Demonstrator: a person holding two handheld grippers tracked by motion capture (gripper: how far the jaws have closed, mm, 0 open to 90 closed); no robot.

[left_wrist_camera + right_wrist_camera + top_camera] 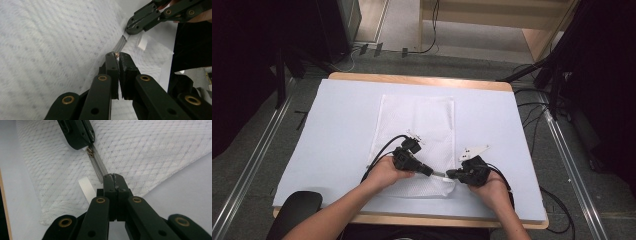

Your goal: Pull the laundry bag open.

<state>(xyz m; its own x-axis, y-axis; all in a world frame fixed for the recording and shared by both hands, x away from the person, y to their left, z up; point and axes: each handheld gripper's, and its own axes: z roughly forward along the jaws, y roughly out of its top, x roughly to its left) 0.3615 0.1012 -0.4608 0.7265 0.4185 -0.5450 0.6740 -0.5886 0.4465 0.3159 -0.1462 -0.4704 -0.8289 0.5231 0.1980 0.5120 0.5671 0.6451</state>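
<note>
Left gripper [85, 143] clamped on zipper pull [90, 152], right gripper [113, 178] pinching zipper end; pull straight along teeth, bag [417, 120] kept taut.

Bare pale blue table cover [337, 130] open on both sides of flat white mesh bag [417, 120], black round stool [297, 205] near left forearm

The left tool [117, 55] seemingly hides the zipper pull [90, 152] it pinches.
</note>
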